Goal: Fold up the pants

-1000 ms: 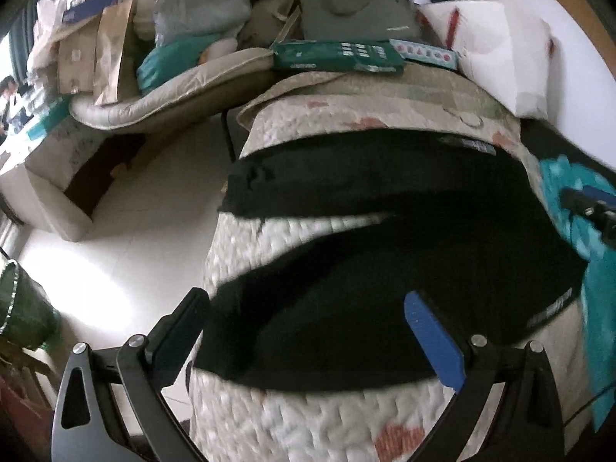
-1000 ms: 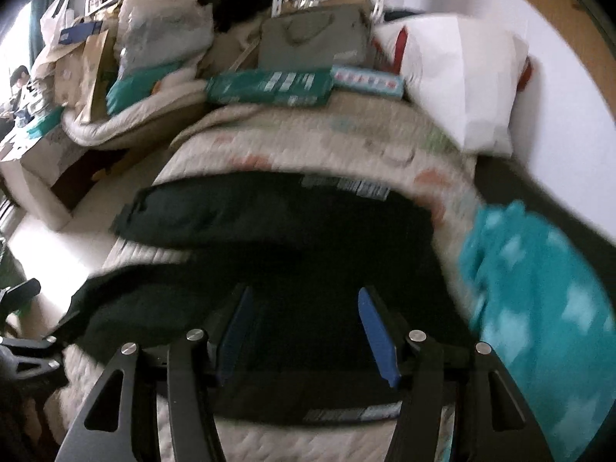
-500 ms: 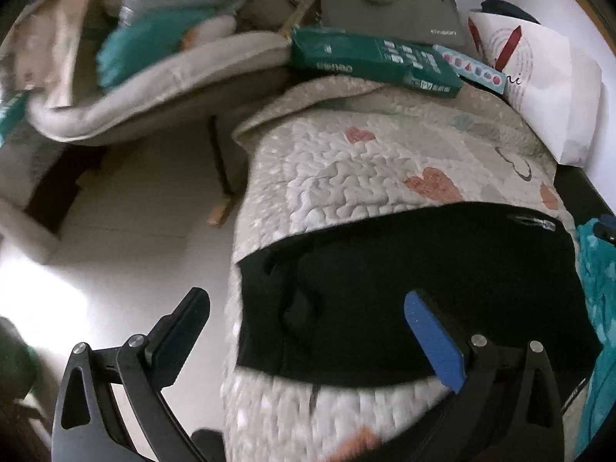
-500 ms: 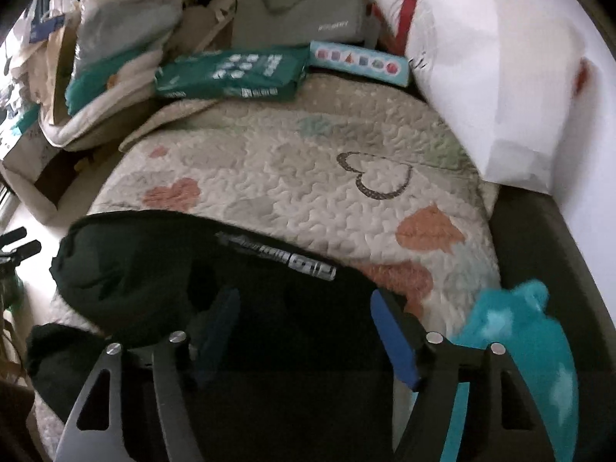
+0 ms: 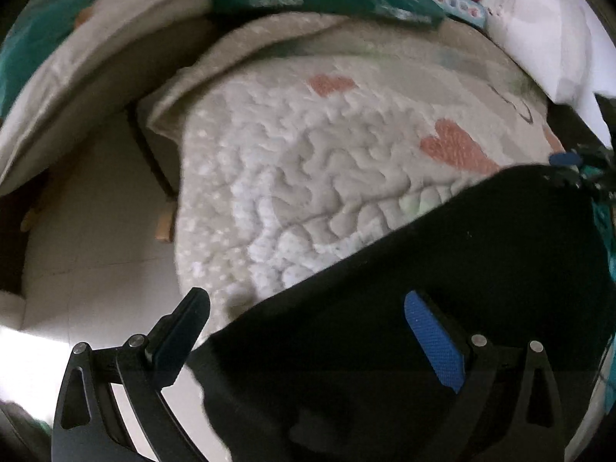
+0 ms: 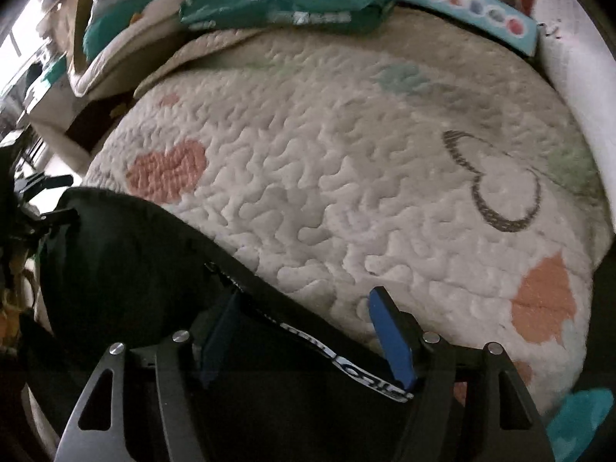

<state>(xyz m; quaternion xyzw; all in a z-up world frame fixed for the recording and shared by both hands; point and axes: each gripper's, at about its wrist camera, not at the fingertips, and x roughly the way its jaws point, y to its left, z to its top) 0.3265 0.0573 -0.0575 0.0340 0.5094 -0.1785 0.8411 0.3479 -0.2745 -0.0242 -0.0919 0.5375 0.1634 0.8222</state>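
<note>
Left gripper (image 5: 304, 315) spread wide, empty, low over pants (image 5: 442, 288); a second ago pants lay spread with legs apart, now bunched in near, more quilt (image 5: 308, 177) bare beyond. Fold likely underway. Right gripper (image 6: 304, 308) spread, straddling waistband (image 6: 346, 365), not pinching. No containers; green pack (image 6: 288, 0) on far quilt edge.

Bed covered by a cream quilt (image 6: 346, 177) with stippled stitching and orange heart patches. Green packet (image 6: 292, 0) and light-blue box (image 6: 469, 11) lie along the quilt's far edge; white pillow (image 5: 539, 30) at its far right corner. Pale tiled floor (image 5: 96, 238) runs along the bed's left edge, with a bright light patch nearest the camera. Beige cushion (image 5: 88, 77) piled far left.
</note>
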